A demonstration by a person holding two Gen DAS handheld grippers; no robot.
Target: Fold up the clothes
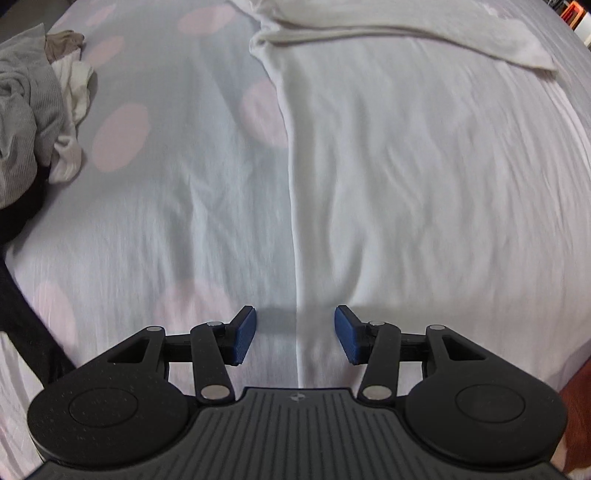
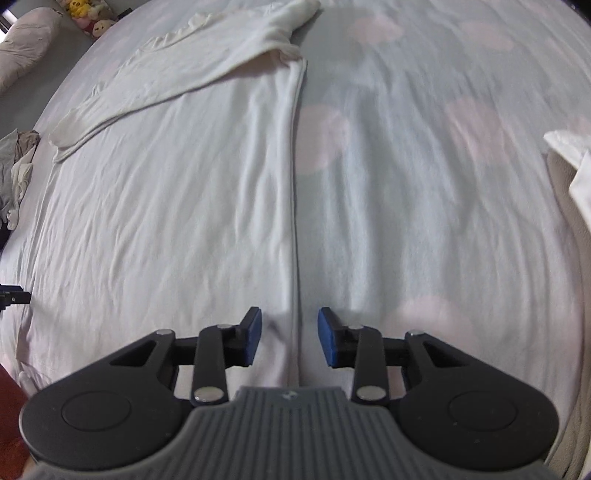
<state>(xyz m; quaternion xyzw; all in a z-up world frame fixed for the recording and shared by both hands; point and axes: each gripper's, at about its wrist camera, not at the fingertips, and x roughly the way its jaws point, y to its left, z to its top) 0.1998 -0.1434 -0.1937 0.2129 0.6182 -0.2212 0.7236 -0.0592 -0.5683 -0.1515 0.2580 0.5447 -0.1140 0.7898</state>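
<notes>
The white long-sleeved garment lies spread flat on the spotted bedsheet, one sleeve folded across its chest. Nearest, the left gripper and right gripper each straddle a side edge near the hem, jaws apart and empty. A clean fold likely needs both to pinch only the garment and rise evenly. Farther off: one heap of clothes, one pale pile, several plush toys.

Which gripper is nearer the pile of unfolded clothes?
Left. The left gripper hovers at the white garment's left edge, pile close by. The right gripper is at the opposite edge, pile far off.
</notes>
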